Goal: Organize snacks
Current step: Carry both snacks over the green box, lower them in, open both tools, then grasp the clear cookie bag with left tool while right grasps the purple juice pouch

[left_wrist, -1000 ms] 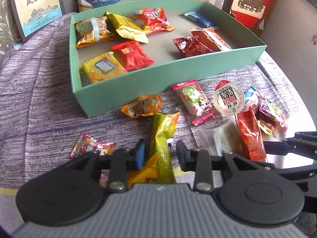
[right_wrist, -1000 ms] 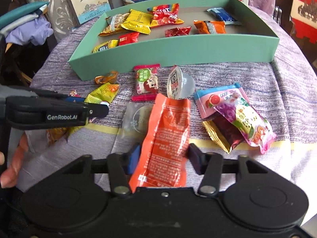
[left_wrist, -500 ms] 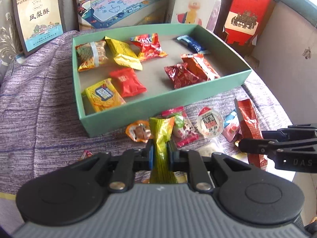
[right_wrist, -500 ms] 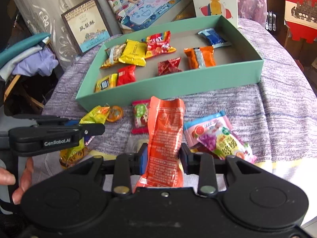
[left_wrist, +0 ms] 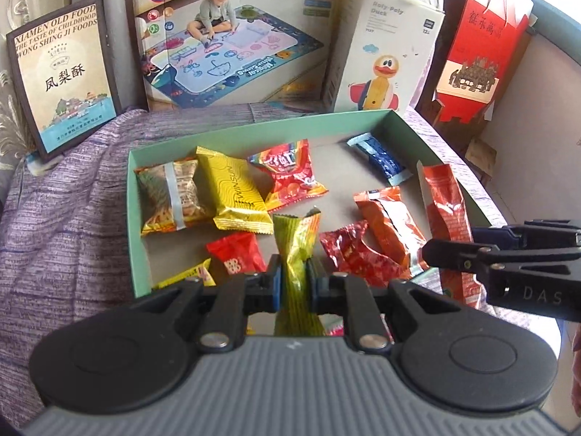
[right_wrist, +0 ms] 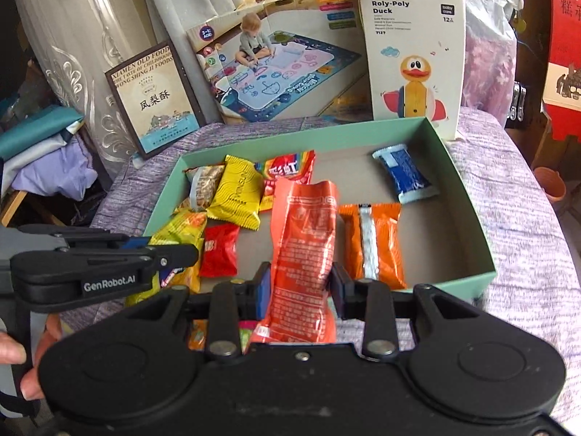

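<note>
Purple cloth-covered table (left_wrist: 72, 218), mint tray (right_wrist: 468, 218) of snacks; left gripper (left_wrist: 293, 283) clamped on green-yellow packet (left_wrist: 296, 250), right gripper (right_wrist: 299, 287) pinching orange sachet (right_wrist: 305, 239), both over tray; risk: limp wrappers slipping, or grippers colliding on release.

backdrop: boxes propped upright along the far edge of the purple woven cloth (left_wrist: 72, 196)
left: dark-framed pastry box (left_wrist: 61, 72), Chinese characters, harbour picture
centre: doodle-mat toy box (left_wrist: 232, 43), child drawing on a mat
right of it: white Roly-Poly Duck box (right_wrist: 415, 58)
far right: red gift box (left_wrist: 479, 51)
behind left: patterned sheer curtain (right_wrist: 76, 54)
beside table: folded teal, white and lilac fabrics (right_wrist: 43, 156)
</note>
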`<state>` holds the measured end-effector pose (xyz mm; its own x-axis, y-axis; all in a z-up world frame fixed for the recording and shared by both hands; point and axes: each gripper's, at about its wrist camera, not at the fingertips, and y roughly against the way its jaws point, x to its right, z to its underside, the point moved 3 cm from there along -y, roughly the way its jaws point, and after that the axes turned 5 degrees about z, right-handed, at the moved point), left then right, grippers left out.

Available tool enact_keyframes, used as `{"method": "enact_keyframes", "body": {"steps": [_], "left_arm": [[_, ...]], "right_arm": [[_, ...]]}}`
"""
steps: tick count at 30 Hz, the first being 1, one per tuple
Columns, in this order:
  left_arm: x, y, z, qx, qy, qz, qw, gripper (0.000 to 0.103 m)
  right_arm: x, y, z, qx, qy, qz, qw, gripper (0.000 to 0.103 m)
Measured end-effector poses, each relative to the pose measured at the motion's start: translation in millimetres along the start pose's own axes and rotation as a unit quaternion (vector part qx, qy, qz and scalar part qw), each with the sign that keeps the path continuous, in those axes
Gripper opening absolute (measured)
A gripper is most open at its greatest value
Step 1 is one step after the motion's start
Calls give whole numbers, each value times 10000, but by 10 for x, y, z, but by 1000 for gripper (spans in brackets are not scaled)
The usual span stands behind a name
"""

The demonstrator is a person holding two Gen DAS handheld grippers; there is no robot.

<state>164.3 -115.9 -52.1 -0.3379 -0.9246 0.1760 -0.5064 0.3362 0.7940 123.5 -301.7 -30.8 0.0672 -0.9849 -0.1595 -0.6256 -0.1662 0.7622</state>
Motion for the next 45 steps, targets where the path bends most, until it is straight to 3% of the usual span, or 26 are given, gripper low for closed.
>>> {"method": "enact_keyframes", "body": {"steps": [8, 17, 18, 20, 21, 22, 23, 26, 34, 45], "left_arm": [[-69, -478, -278, -203, 120, -74, 9997, 14], [-36, -820, -371, -365, 134, -56, 9992, 16], [-39, -846, -378, -355, 156, -95, 9992, 20], [-57, -851, -391, -266, 225, -216, 9992, 49], [-63, -832, -393, -197, 257, -281, 9991, 83], [-68, -802, -395, -101, 272, -344, 9990, 103], [-72, -753, -402, 34, 280, -390, 9988, 103], [-92, -687, -416, 89, 367, -365, 9986, 103], [-71, -502, -336, 72, 419, -356, 9985, 103], [97, -121, 63, -48, 293, -302, 9991, 103]], "right_arm": [[76, -675, -484, -182, 113, 124, 9997, 33], [227, -1274, -699, -265, 66, 303, 9992, 34], [240, -1302, -712, -239, 54, 293, 9993, 35], [277, -1339, -734, -223, -66, 275, 9994, 52], [294, -1321, -728, -197, -172, 194, 9995, 61], [301, -1289, -718, -131, -223, 149, 9996, 81], [305, -1259, -705, -60, -218, 161, 9996, 96], [323, -1119, -643, 30, -192, 197, 9996, 103], [438, -745, -372, -4, -534, 19, 9986, 103], [365, -161, 29, 218, -483, -103, 9985, 103]]}}
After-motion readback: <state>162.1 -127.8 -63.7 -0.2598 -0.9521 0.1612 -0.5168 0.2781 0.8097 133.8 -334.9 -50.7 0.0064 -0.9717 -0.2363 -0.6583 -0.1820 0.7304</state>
